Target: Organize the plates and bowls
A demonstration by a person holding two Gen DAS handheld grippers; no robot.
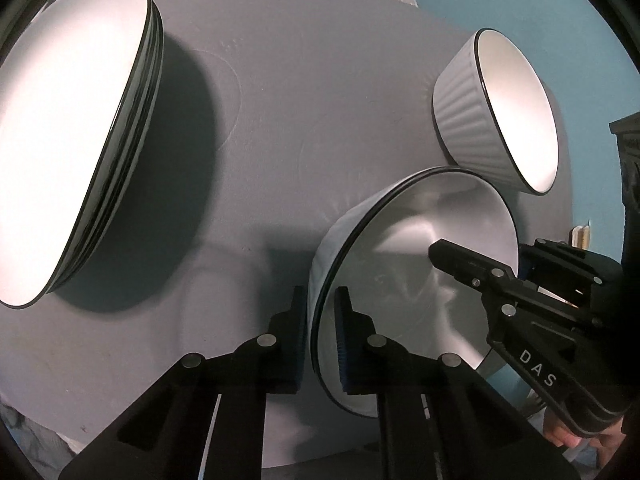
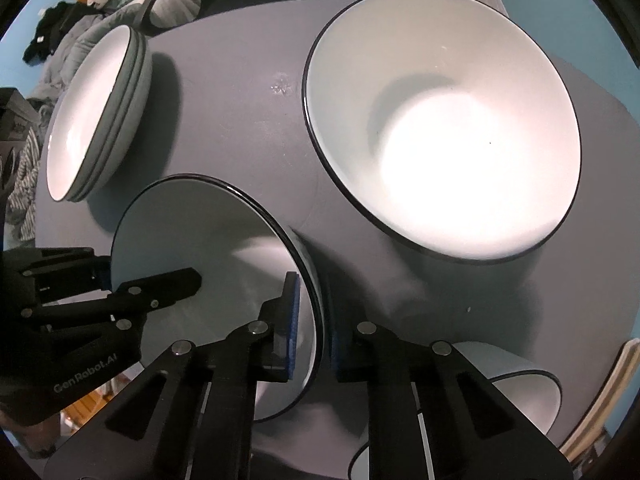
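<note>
Both grippers, left (image 1: pixel 320 336) and right (image 2: pixel 314 332), fingers pinched on opposite rims of the bowl (image 1: pixel 420 248): stiff, glazed, slippery, breakable; rim grips suit.

I count one stack of plates (image 1: pixel 72 128), white with dark rims; three rims show along its edge. One plate (image 2: pixel 208 280) lies apart from that stack. One ribbed white bowl (image 1: pixel 496 112) stands on my grey desk (image 1: pixel 304 92). At the low right edge of my right view two more dark-rimmed dishes (image 2: pixel 524 392) show only partly; plate or bowl, I cannot tell.
</note>
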